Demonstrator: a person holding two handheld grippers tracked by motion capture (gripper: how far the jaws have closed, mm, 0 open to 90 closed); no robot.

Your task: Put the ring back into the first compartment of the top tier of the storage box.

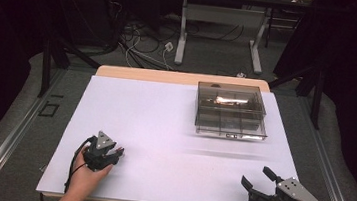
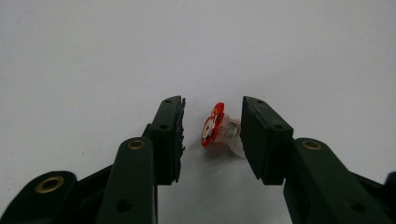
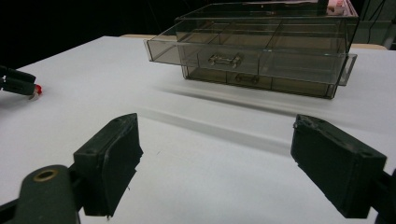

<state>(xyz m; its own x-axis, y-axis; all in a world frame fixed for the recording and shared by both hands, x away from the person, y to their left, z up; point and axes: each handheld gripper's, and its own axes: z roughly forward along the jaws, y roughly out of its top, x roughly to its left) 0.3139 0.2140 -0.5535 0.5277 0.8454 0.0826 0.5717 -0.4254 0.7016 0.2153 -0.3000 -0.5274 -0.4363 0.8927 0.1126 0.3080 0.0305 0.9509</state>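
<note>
High view: the white rectangular table sheet [image 1: 163,129] carries a smoky clear plastic compartment box [image 1: 230,111] at its far right, well apart from both my grippers at the near edge. My right gripper [image 1: 258,178] sits near-right, jaws spread wide around nothing. My left gripper [image 2: 212,133] is near-left, jaws parted around a small red-and-white capped clear plastic piece [image 2: 217,130] lying on the sheet, against the right jaw.
</note>
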